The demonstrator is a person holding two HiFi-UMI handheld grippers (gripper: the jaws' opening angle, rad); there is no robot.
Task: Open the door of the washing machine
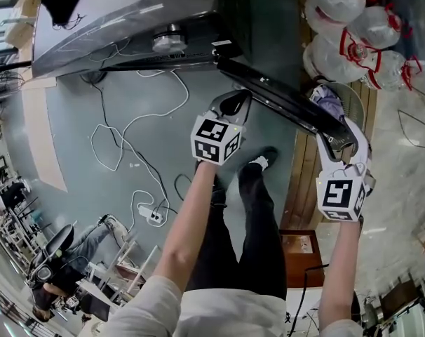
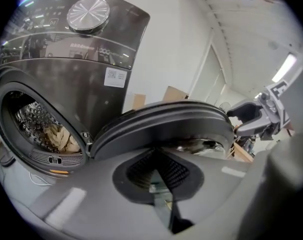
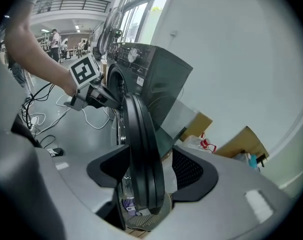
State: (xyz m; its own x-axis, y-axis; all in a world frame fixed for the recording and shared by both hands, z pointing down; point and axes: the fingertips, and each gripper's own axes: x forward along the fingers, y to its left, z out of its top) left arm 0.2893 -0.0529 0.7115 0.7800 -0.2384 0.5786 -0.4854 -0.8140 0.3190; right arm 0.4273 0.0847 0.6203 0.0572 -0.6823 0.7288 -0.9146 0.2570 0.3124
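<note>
Door (image 3: 136, 119) rim between spread right gripper (image 3: 150, 155) fingers (swung open); left gripper (image 2: 156, 170) fingers pressed together

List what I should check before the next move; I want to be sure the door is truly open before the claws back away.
1. Door swung clear of the drum opening: ok, it stands wide open.
2. Right claw not gripping: ok, its jaws are wide apart with the door rim between them, unclamped.
3. Left claw empty: ok, its jaws are together with nothing between them.
4. Laundry inside the drum: ok.
5. Door holds its place once the claws leave: cannot tell.
</note>
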